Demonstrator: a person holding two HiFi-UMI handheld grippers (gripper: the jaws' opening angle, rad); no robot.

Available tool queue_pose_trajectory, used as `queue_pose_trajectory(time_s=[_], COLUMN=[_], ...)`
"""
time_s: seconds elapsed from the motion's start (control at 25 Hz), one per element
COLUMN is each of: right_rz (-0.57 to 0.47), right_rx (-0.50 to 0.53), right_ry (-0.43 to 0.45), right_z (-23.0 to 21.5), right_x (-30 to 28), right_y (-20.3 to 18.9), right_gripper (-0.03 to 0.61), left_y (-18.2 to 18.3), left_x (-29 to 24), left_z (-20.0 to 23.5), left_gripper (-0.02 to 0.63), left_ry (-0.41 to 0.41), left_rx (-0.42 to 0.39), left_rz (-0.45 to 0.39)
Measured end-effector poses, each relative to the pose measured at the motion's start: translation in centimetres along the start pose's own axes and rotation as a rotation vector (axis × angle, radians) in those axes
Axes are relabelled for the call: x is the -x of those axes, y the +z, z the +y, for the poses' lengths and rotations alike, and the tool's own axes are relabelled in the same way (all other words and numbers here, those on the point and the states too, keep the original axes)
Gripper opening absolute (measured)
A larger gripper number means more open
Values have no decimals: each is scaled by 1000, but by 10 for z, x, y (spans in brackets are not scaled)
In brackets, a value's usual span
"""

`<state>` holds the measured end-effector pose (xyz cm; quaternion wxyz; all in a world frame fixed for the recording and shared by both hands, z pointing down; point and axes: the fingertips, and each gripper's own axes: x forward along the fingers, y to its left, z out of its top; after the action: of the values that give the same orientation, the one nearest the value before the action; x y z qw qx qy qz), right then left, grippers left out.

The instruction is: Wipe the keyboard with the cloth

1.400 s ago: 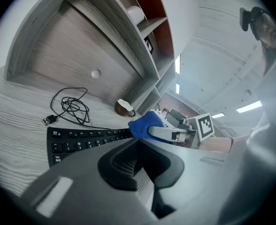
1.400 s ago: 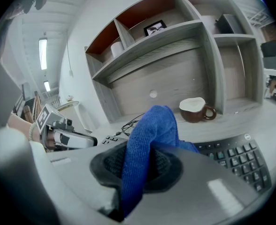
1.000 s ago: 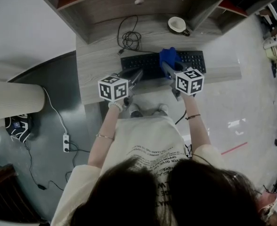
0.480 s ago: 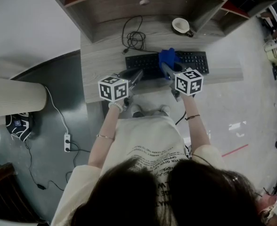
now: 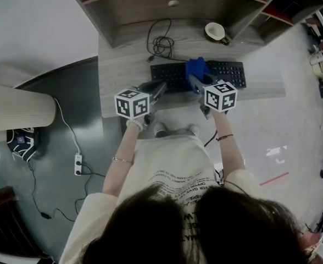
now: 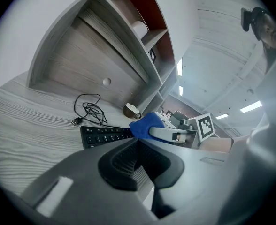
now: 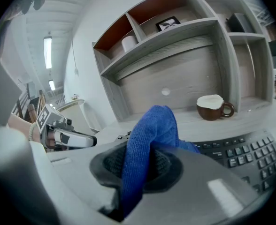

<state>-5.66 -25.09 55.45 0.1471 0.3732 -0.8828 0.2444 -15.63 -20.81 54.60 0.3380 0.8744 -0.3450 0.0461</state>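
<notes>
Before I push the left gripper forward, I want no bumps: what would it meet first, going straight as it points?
Probably the keyboard, its left end, just past the left gripper, shut and empty; depth is unclear.

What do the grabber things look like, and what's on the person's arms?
The left gripper and right gripper are grey, with dark ribbed pads and a white cube of black square markers each. The person wears a cream short-sleeved shirt and a thin bracelet on each wrist.
</notes>
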Motion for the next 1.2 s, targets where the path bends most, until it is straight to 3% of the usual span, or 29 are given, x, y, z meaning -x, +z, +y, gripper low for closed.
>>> queue_pose_trajectory(time_s=[1.2], right_rz=[27], right_rx=[34], right_ry=[106], right_z=[48], right_x=[-41], right_y=[1], right_gripper=[58], left_y=[0], left_x=[50], left_z=[31], left_gripper=[-2], left_ry=[127], left_rx=[30], left_rz=[-68])
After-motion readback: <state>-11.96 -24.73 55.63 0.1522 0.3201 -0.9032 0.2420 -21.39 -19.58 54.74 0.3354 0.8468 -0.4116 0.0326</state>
